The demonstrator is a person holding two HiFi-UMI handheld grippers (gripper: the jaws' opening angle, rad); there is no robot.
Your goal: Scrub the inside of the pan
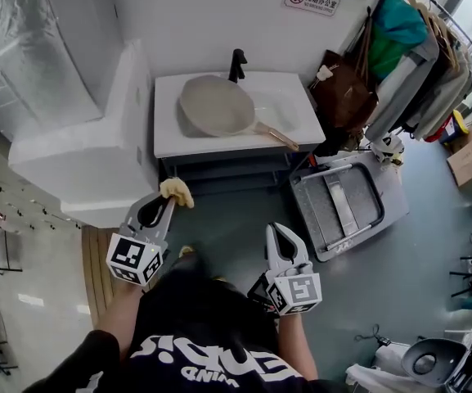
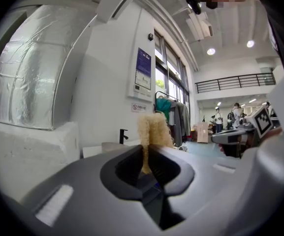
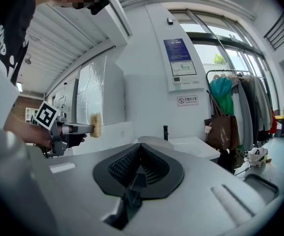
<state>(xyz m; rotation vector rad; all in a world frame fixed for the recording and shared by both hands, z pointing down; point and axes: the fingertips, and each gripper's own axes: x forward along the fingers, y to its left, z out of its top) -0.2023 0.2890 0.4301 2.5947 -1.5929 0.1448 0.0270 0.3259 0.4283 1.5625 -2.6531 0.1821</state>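
Note:
A beige pan [image 1: 218, 105] with a wooden handle [image 1: 275, 134] lies on the white sink counter [image 1: 170, 137], far ahead of both grippers. My left gripper [image 1: 173, 196] is shut on a yellow fibrous scrub sponge [image 1: 177, 191], held in the air short of the counter. The sponge [image 2: 153, 130] sticks up between the closed jaws in the left gripper view. My right gripper [image 1: 280, 229] is shut and holds nothing; it hangs lower and to the right. In the right gripper view the jaws meet at the tip [image 3: 141, 145], and the left gripper with the sponge [image 3: 94, 125] shows at left.
A black faucet [image 1: 236, 64] stands behind the pan. A big white block [image 1: 96, 154] sits left of the counter. A grey mop bucket [image 1: 346, 203] lies on the floor at right, and a clothes rack with garments [image 1: 415, 64] and a brown bag [image 1: 342, 92] stands beyond.

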